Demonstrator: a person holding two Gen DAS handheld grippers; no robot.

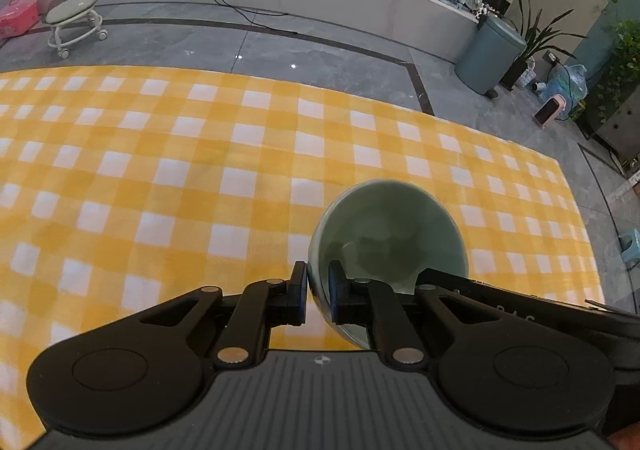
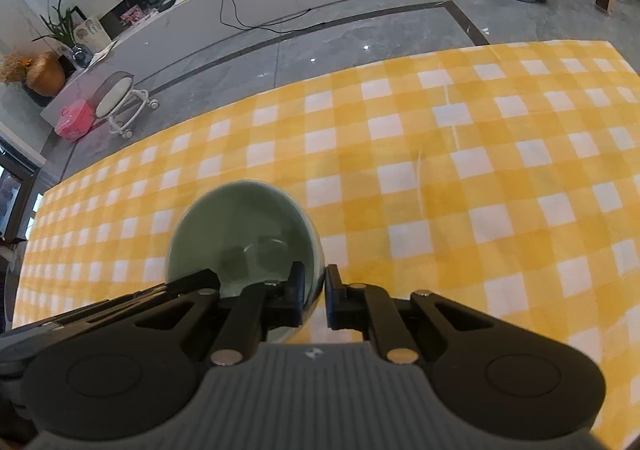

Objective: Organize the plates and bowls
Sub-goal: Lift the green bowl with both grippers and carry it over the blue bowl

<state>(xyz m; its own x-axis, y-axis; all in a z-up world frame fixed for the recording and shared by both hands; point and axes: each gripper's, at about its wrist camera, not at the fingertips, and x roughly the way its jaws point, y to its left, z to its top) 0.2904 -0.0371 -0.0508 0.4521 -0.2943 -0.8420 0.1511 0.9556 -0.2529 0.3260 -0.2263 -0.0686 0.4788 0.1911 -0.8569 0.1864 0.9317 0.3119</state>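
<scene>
A pale green bowl (image 1: 386,238) sits low and right of centre in the left wrist view, pinched by its near rim between the closed fingers of the left gripper (image 1: 318,290) above a yellow checked cloth (image 1: 160,170). In the right wrist view the same bowl (image 2: 240,234) lies low and left of centre, with the right gripper (image 2: 314,290) clamped on the opposite side of its rim, 1 pad inside the wall and 1 outside. No plates show in either frame. The risk, by this reading, lies in 2 thin grips on a smooth glazed wall: if either hand pulls ahead or twists, the bowl could tilt, slide out of the pads and drop onto the cloth. Squeezing harder could chip the rim.
</scene>
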